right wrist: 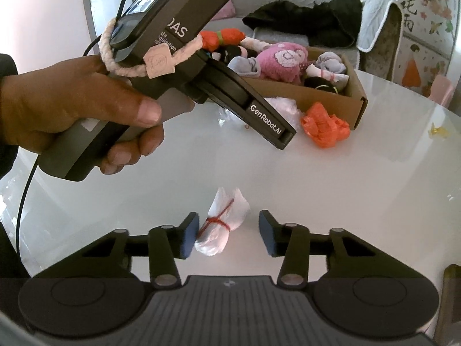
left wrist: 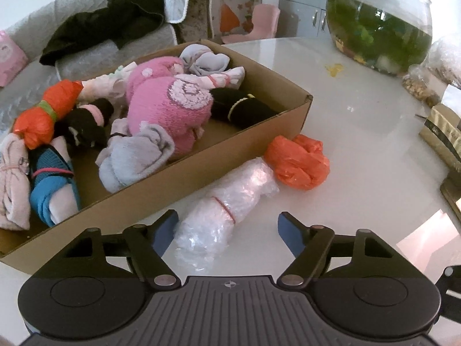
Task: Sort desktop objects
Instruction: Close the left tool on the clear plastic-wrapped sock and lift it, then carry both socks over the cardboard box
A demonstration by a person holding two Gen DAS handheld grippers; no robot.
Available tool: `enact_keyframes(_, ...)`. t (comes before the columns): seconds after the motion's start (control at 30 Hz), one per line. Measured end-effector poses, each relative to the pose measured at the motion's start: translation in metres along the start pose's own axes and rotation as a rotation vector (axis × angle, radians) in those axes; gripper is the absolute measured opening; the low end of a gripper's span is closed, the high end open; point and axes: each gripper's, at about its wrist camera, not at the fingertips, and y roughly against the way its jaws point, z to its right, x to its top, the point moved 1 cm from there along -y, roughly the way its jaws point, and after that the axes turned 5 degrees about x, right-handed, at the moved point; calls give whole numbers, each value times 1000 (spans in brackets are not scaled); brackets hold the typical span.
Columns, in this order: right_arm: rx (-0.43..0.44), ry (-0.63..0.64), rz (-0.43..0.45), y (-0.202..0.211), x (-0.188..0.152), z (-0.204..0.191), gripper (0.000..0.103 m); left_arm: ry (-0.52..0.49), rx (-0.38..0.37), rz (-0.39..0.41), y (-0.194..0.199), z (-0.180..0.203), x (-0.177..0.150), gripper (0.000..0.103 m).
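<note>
On the white bench (left wrist: 360, 150) a shallow cardboard box (left wrist: 201, 173) lies along the far-left side, crammed with rolled bundles: a big pink fuzzy one (left wrist: 170, 106) in the middle, grey (left wrist: 135, 155), black (left wrist: 242, 106), blue (left wrist: 54, 184) and orange (left wrist: 46, 109) ones around it. At the far right edge of the bench stands a round glass fishbowl (left wrist: 380, 23) full of green plants.

Just outside the box's near wall lies a bubble-wrap roll (left wrist: 222, 216) bound with a red band, its far end touching a crumpled orange bag bundle (left wrist: 296, 161) that sits near the box's corner. The left gripper (left wrist: 227, 230) hangs over the near end of that roll, jaws well apart; the left pad is at the wrap's side, while the right pad stands clear of it, so it has no hold on the roll. In the right wrist view a hand (right wrist: 72, 109) grasps this gripper's handle, a pink cord looped round its body.

Nearer the front edge, well apart from the box, a small white plastic bundle (right wrist: 222, 225) tied with red thread lies between the fingers of the right gripper (right wrist: 229, 233). The left pad touches its tied waist; the right pad has a visible gap, so the jaws are part-closed and not yet clamped.
</note>
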Motion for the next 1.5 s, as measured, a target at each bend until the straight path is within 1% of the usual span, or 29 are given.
enact_keyframes(0.03, 1, -2, 0, 0, 0, 0, 35, -1, -2, 0, 1, 1, 0, 75)
enact_keyframes(0.07, 0, -5, 0, 1, 0, 1, 34, -1, -4, -2, 1, 3, 1, 70)
enact_keyframes(0.1, -1, -9, -1, 2, 0, 2, 31, -2, -7, -3, 2, 4, 2, 63)
enact_keyframes(0.13, 0, -10, -1, 2, -1, 3, 29, -3, -9, -3, 3, 5, 2, 57)
enact_keyframes(0.17, 4, -14, -2, 3, -1, 3, 27, -1, -15, -3, 5, 6, 2, 45)
enact_keyframes(0.2, 6, -16, -2, 3, -1, 4, 25, 1, -24, -6, 5, 7, 3, 43)
enact_keyframes(0.3, 12, -25, 0, 2, 0, 7, 20, 1, -24, -10, 5, 9, 4, 42)
enact_keyframes(0.47, 36, -35, 1, 4, -1, 9, 19, 16, -35, -14, 9, 9, 3, 39)
enact_keyframes(0.57, 51, -53, 3, 7, -2, 11, 19, 20, -27, -5, 17, 9, -1, 39)
enact_keyframes(0.77, 53, -91, 16, 24, -6, 21, 19, 24, -4, 16, 45, 4, -10, 39)
enact_keyframes(0.97, 37, -106, 35, 44, -2, 35, 19, 46, 28, 50, 84, -10, -21, 40)
enact_keyframes(1.1, 32, -128, 79, 59, 17, 51, 19, 66, 62, 87, 115, -27, -19, 40)
enact_keyframes(1.27, 25, -129, 155, 79, 54, 73, 19, 114, 97, 150, 152, -56, 1, 40)
enact_keyframes(1.37, 23, -116, 190, 80, 80, 85, 19, 141, 120, 179, 163, -72, 15, 40)
enact_keyframes(1.5, 41, -106, 221, 69, 116, 99, 19, 176, 144, 200, 166, -88, 34, 40)
